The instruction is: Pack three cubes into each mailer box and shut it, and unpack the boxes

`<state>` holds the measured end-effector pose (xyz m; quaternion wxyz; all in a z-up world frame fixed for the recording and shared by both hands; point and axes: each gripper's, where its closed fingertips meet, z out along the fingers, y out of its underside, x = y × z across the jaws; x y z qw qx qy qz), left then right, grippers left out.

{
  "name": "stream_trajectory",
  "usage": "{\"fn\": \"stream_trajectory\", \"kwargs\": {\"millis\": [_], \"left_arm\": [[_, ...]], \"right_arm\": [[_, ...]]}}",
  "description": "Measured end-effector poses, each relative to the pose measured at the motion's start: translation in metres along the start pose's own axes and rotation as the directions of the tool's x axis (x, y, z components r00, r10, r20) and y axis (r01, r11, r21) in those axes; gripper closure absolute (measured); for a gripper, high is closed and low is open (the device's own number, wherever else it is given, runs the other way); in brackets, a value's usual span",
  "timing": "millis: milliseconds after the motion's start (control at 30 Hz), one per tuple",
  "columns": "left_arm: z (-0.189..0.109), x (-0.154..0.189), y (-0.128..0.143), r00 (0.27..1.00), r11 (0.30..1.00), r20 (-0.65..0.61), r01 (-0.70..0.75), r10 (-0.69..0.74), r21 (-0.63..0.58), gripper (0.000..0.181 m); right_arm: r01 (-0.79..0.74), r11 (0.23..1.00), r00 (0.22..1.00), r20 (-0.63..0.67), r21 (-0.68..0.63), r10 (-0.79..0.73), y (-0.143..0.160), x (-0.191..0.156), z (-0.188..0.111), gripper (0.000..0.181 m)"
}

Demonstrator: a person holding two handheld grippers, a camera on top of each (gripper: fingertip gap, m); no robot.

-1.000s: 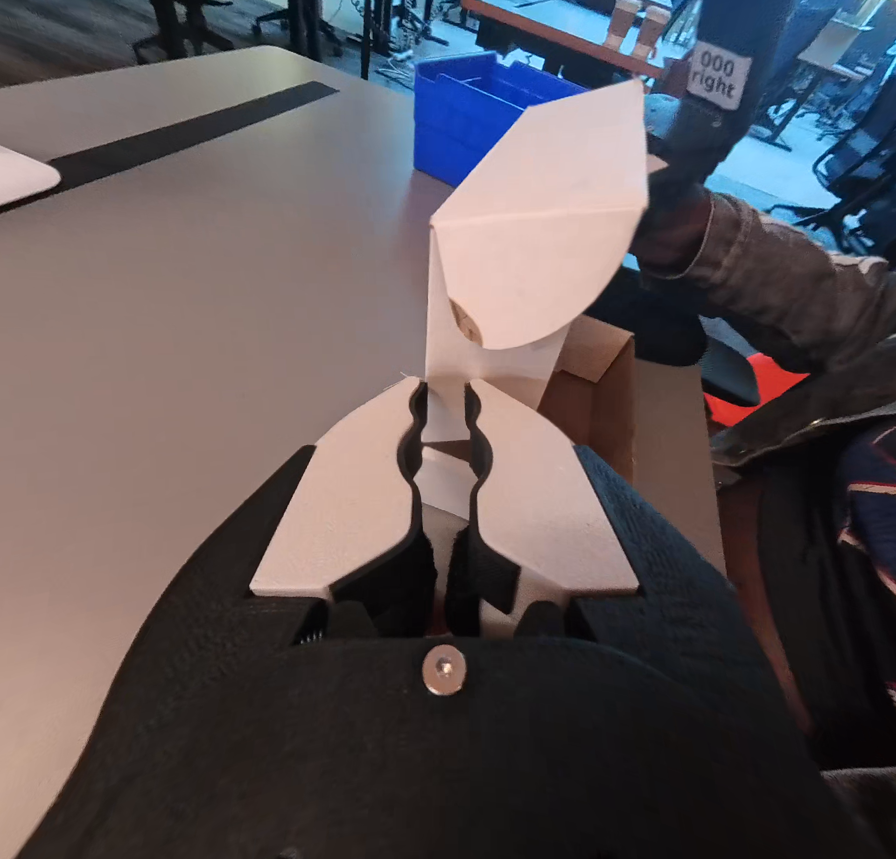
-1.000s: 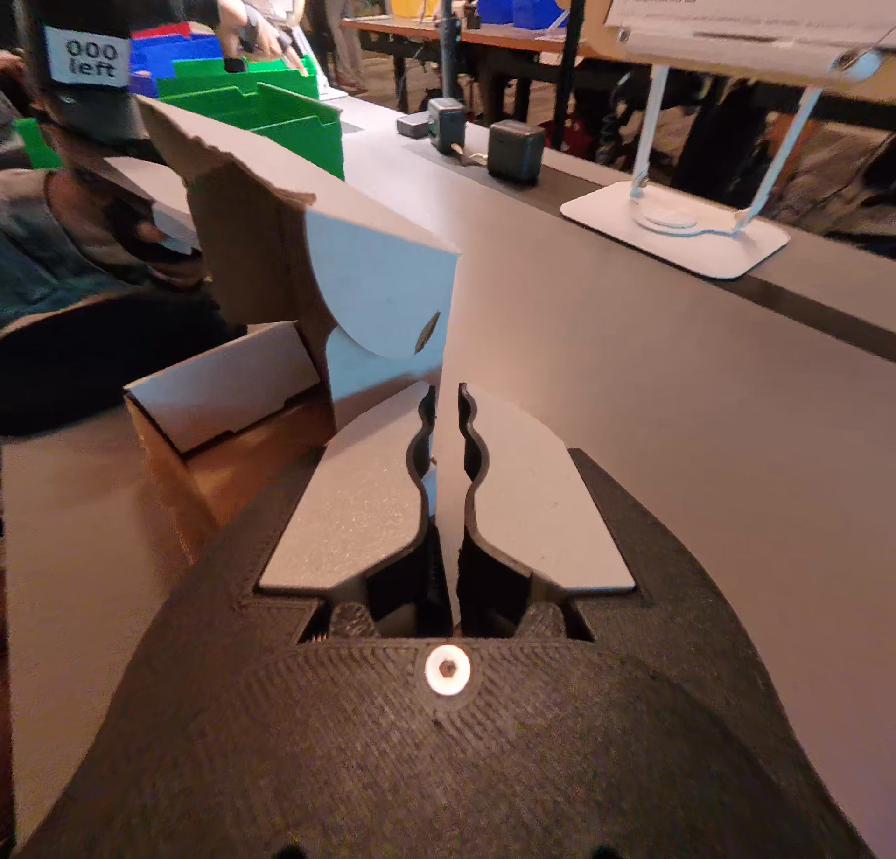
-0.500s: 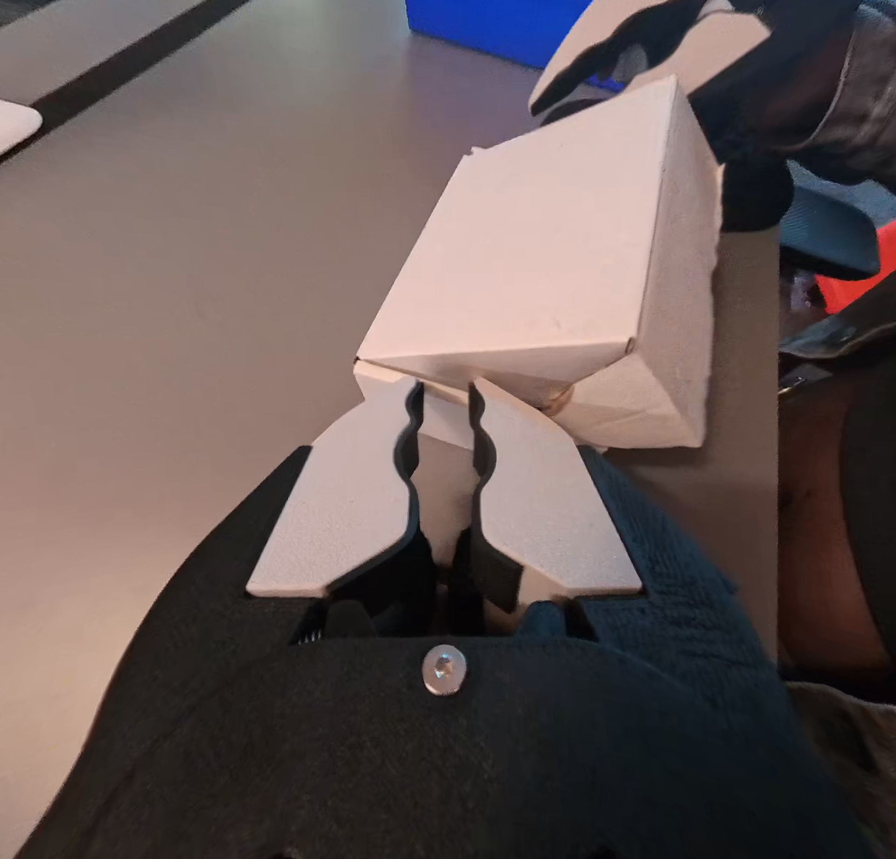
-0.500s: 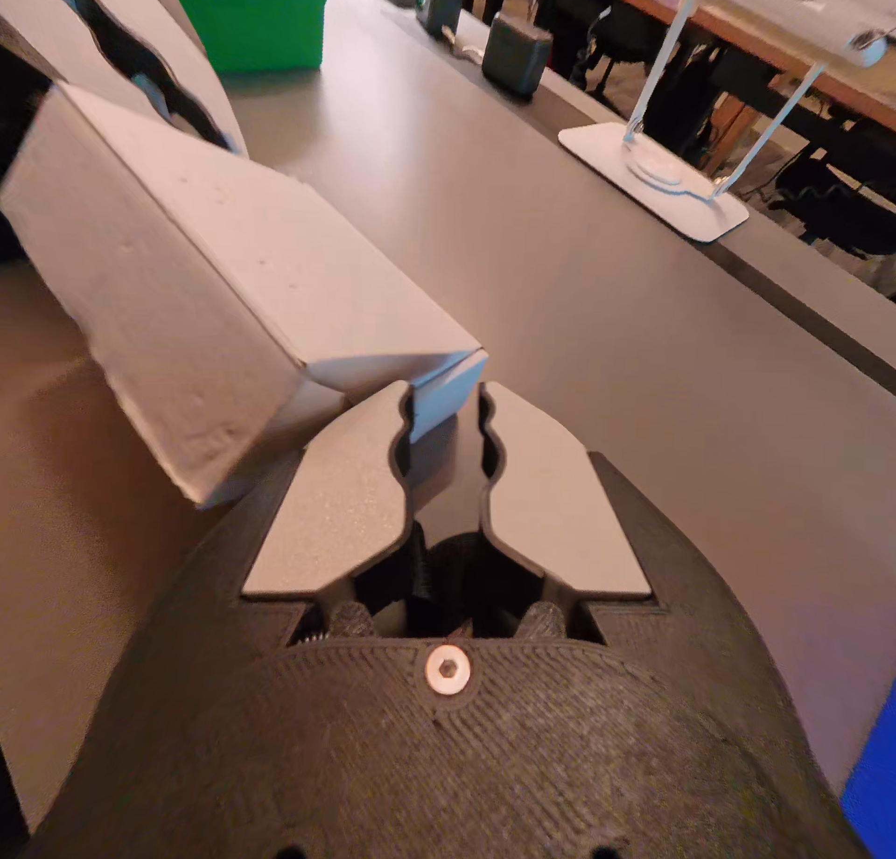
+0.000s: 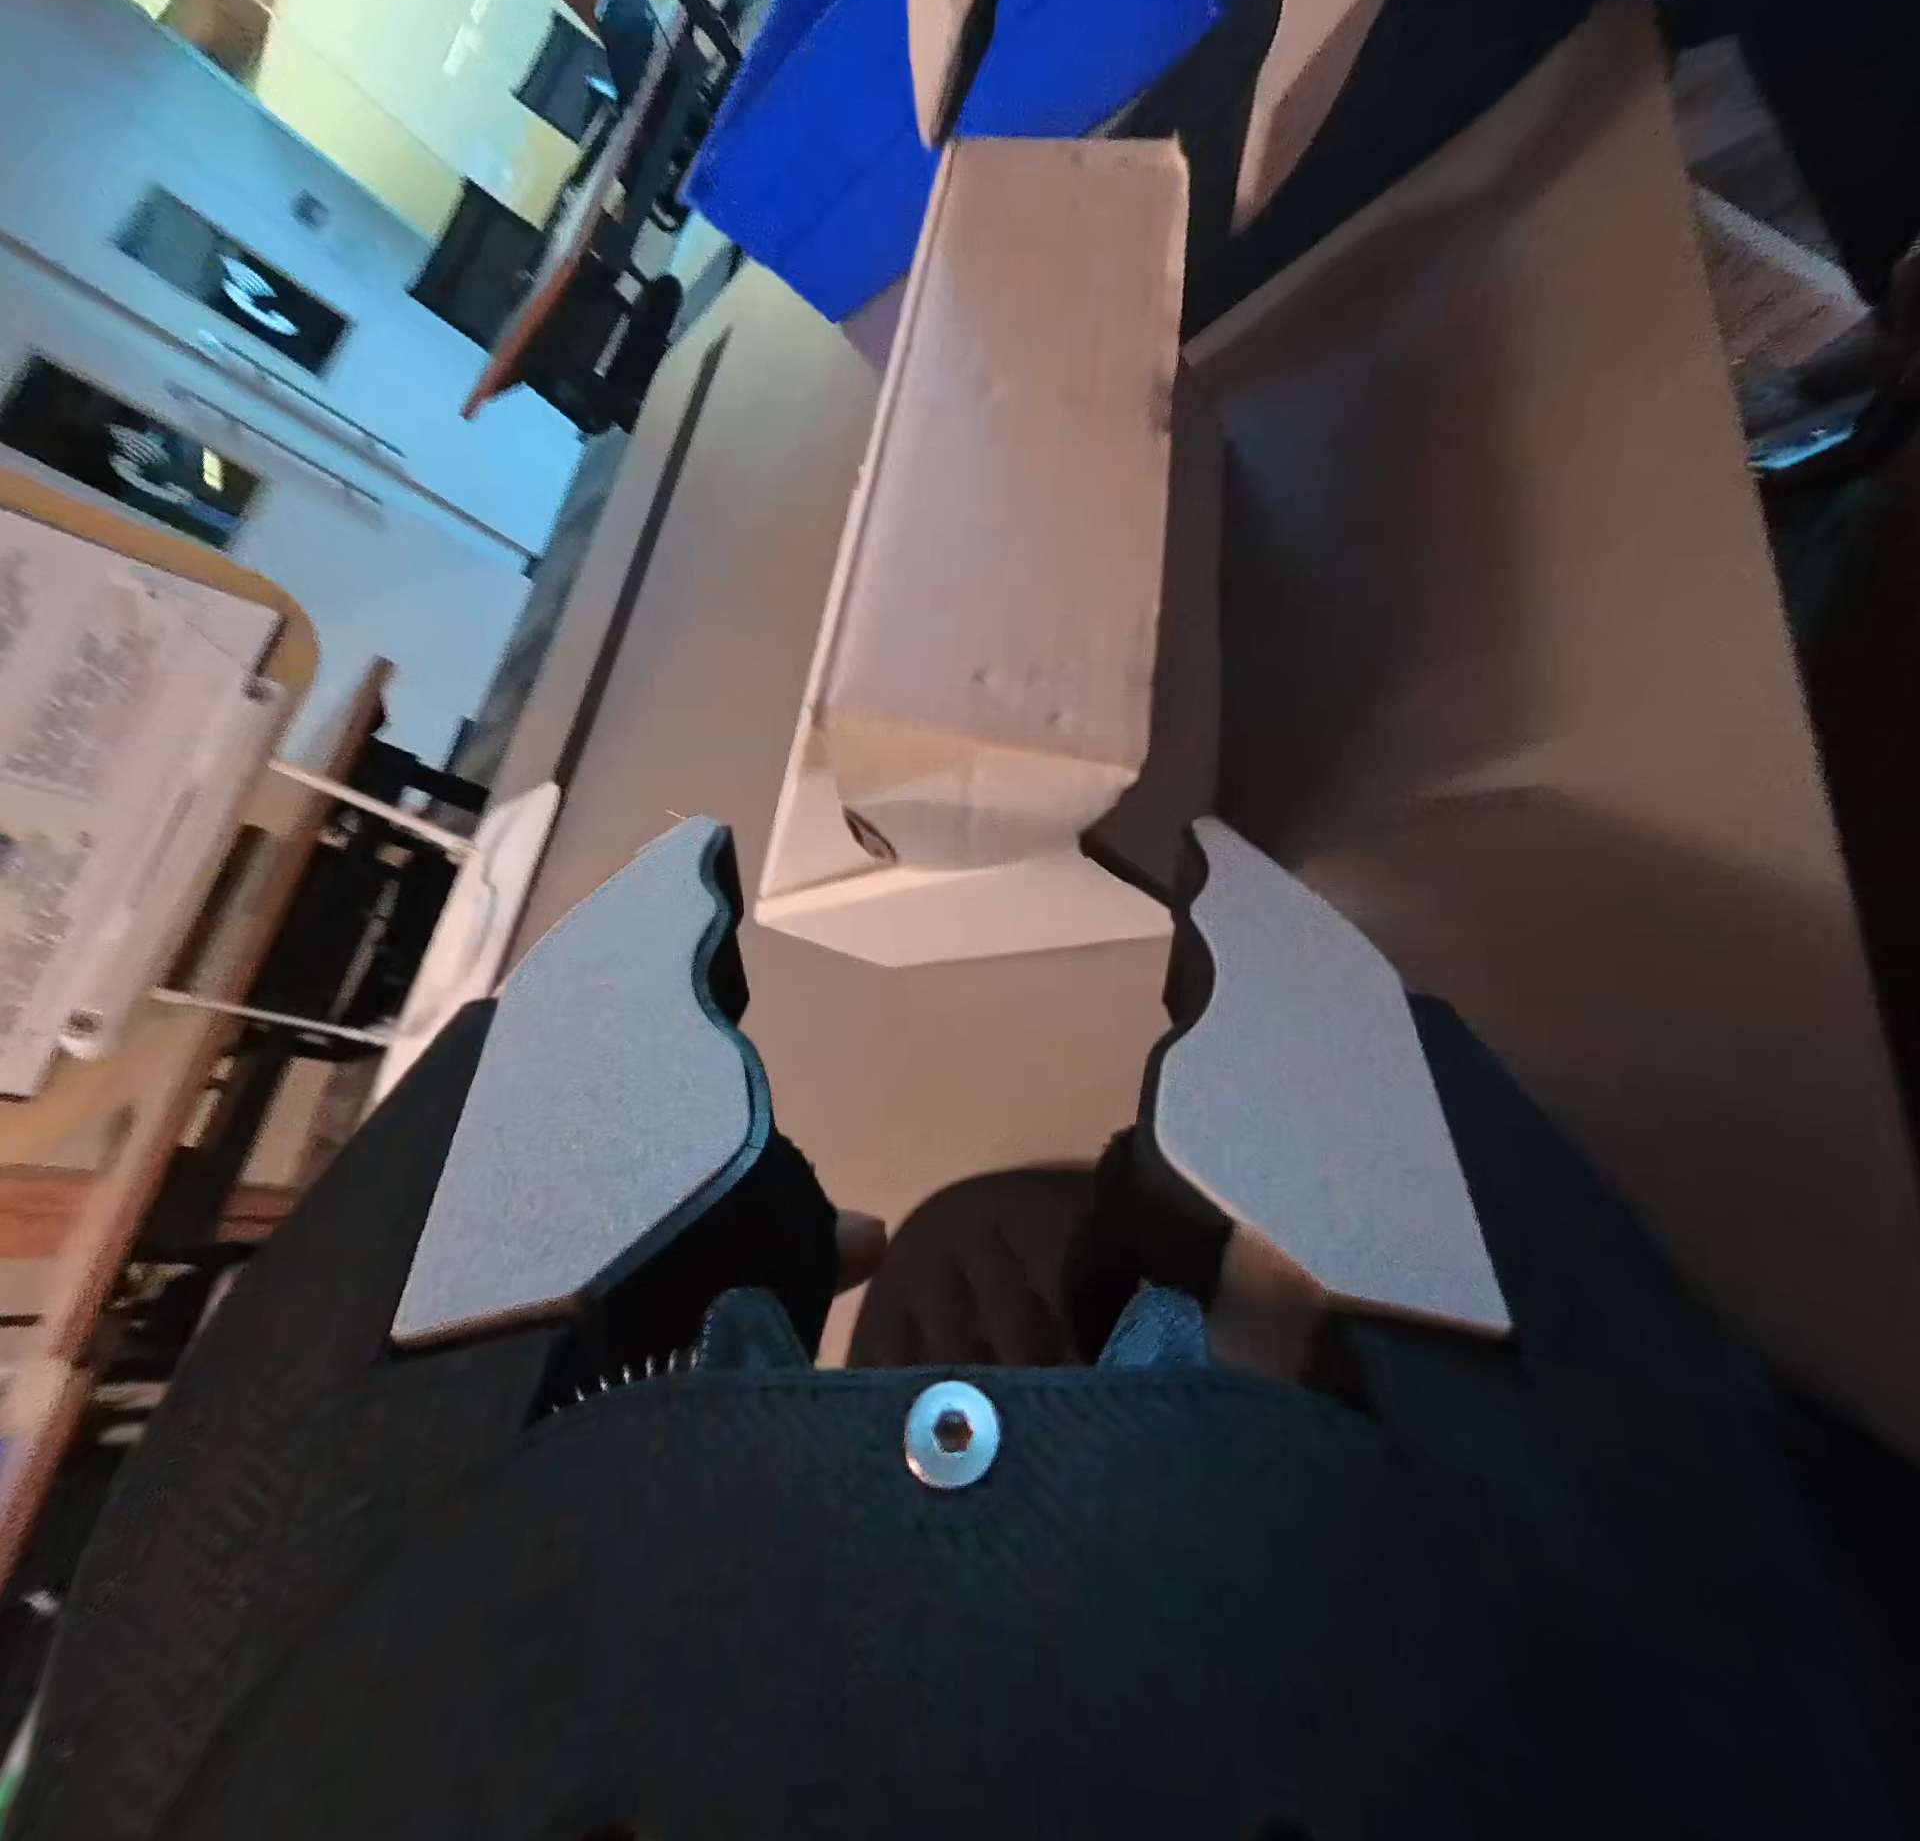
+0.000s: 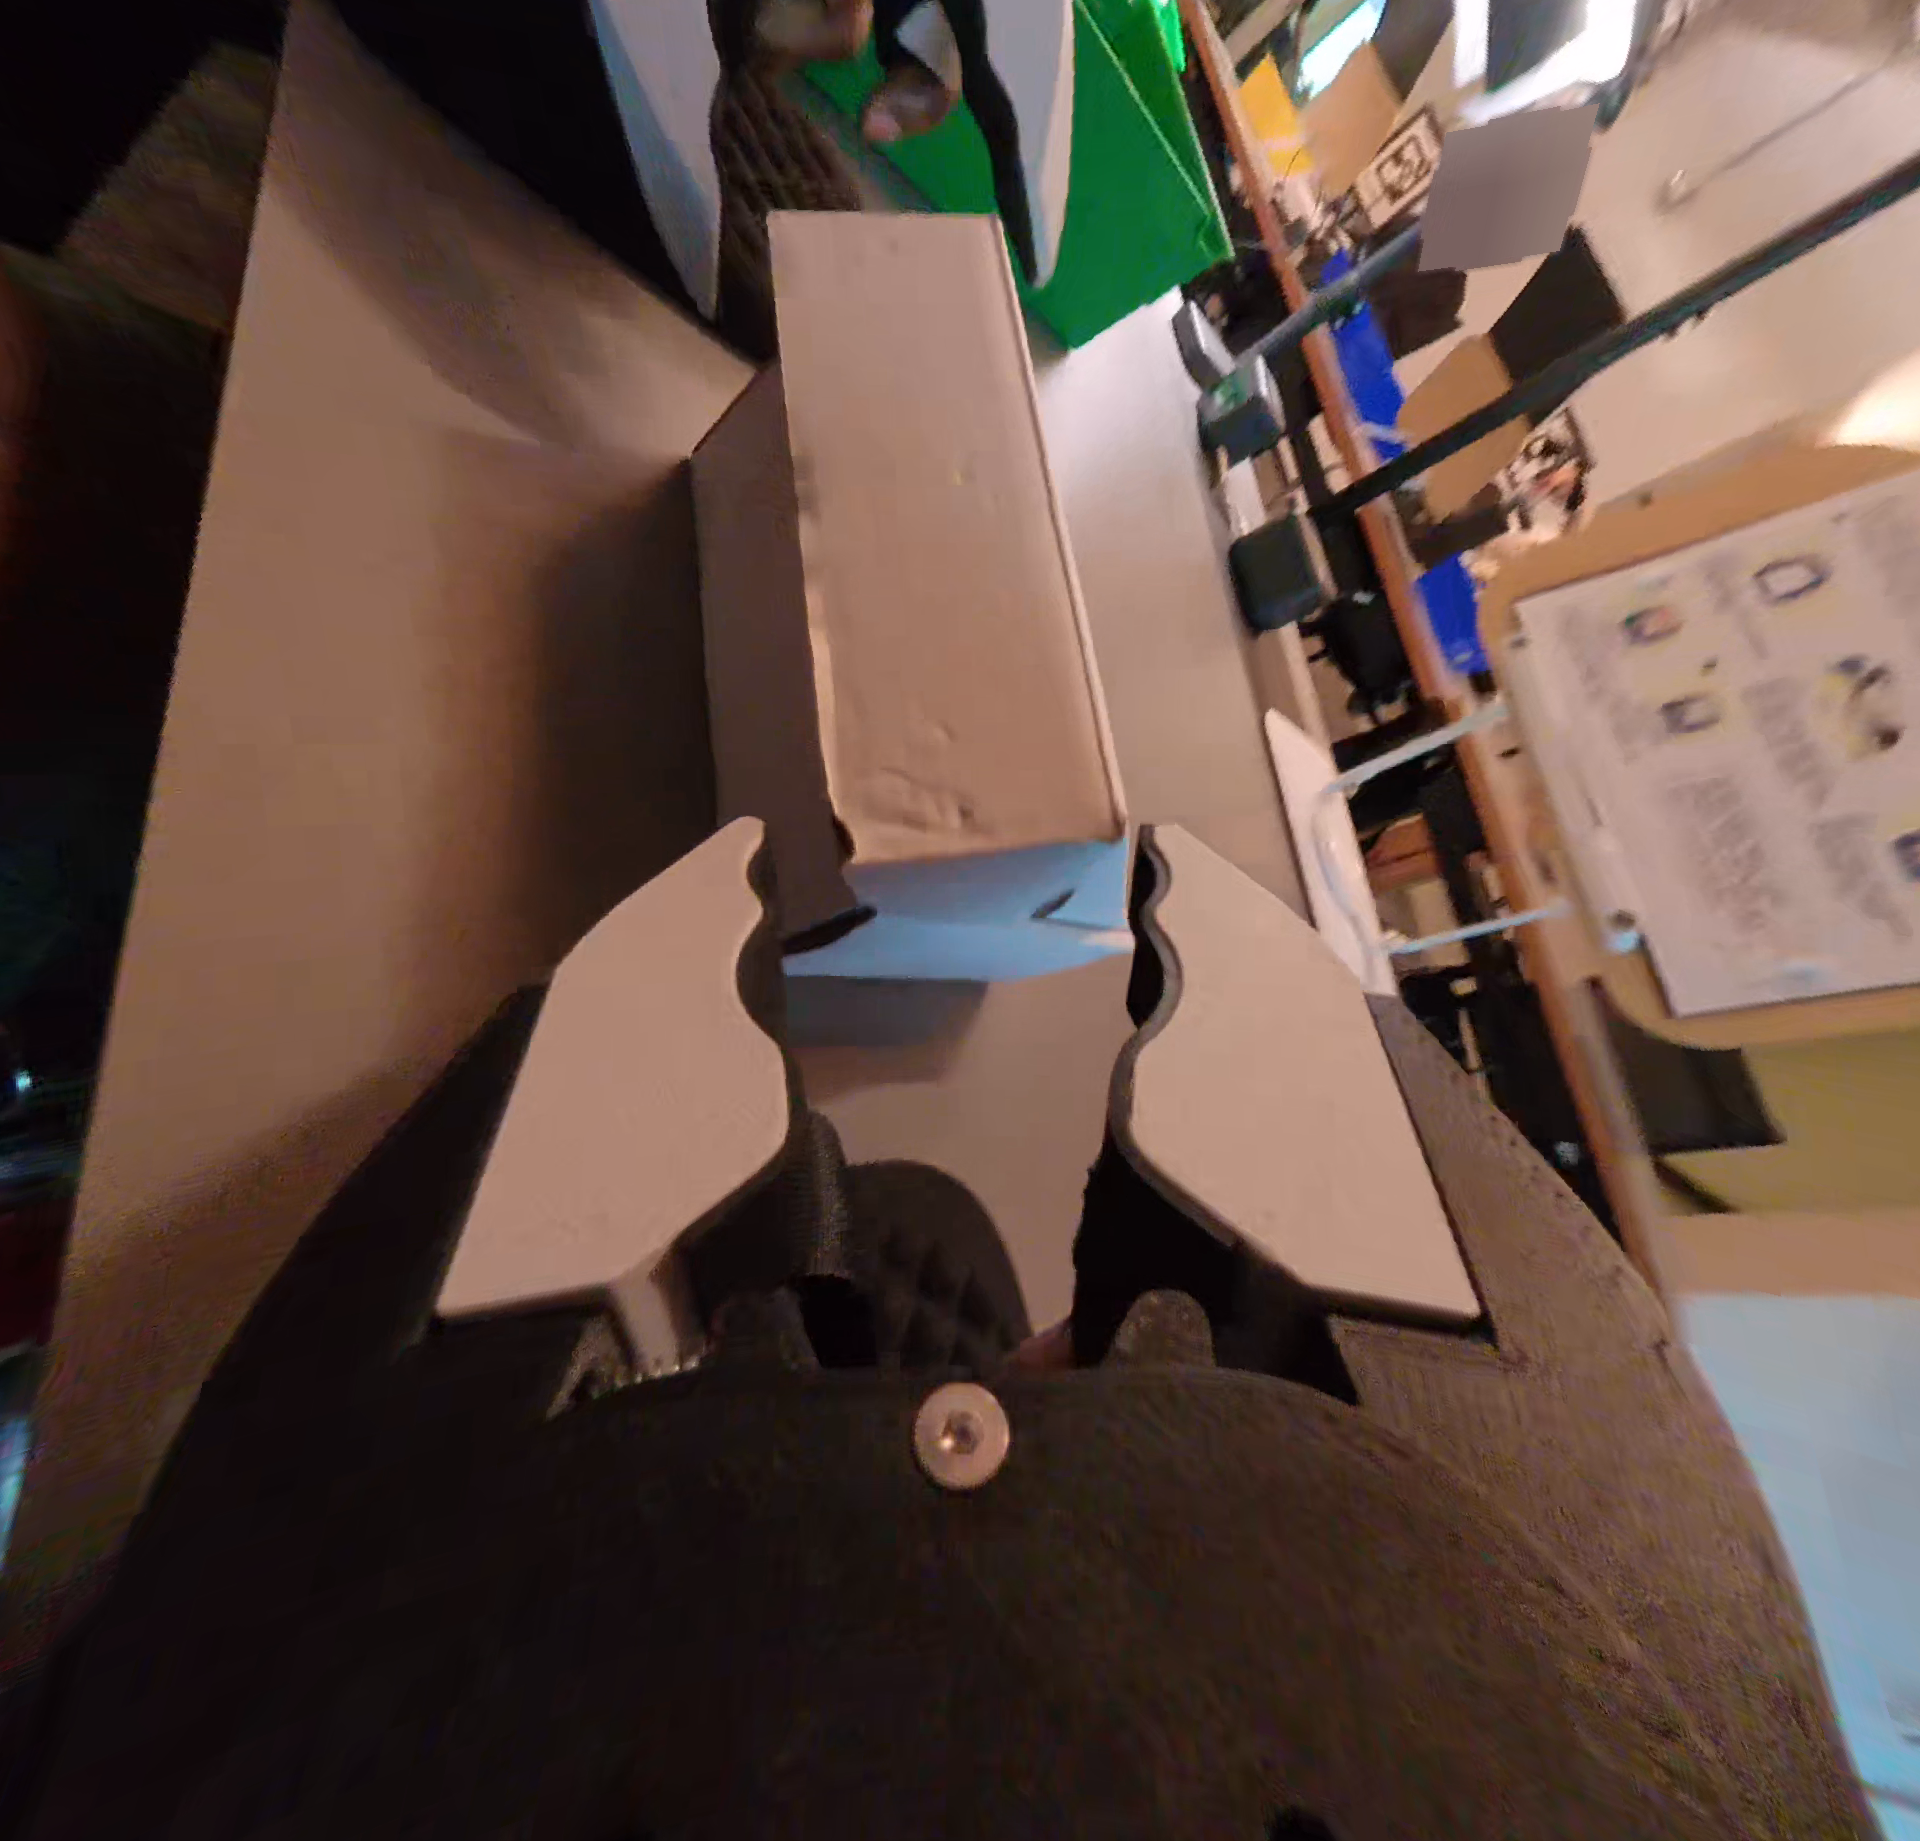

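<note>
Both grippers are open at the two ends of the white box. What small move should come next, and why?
Probably close both grippers on the mailer box. The left gripper and right gripper each straddle one end of it with jaws wide apart, so nothing grips it yet.

mailer box (image 5: 1023, 503) on table (image 5: 717, 586) | bin (image 5: 831, 181) behind it
</note>
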<state>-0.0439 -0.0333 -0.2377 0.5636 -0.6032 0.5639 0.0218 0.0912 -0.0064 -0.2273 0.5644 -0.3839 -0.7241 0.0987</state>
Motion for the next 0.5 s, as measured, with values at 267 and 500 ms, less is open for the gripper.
{"fn": "stream_trajectory", "kwargs": {"millis": [267, 500], "left_arm": [[0.001, 0.002, -0.016, 0.997, 0.996, -0.080, 0.009, -0.002, 0.091, 0.121], [-0.007, 0.018, -0.017, 0.932, 0.977, -0.303, 0.212, -0.201, 0.004, 0.117]], "right_arm": [[0.069, 0.998, 0.997, 0.032, 0.012, -0.069, -0.007, -0.001, 0.004, 0.128], [-0.181, 0.984, 0.944, 0.281, 0.002, 0.173, -0.016, -0.016, 0.002, 0.127]]}}
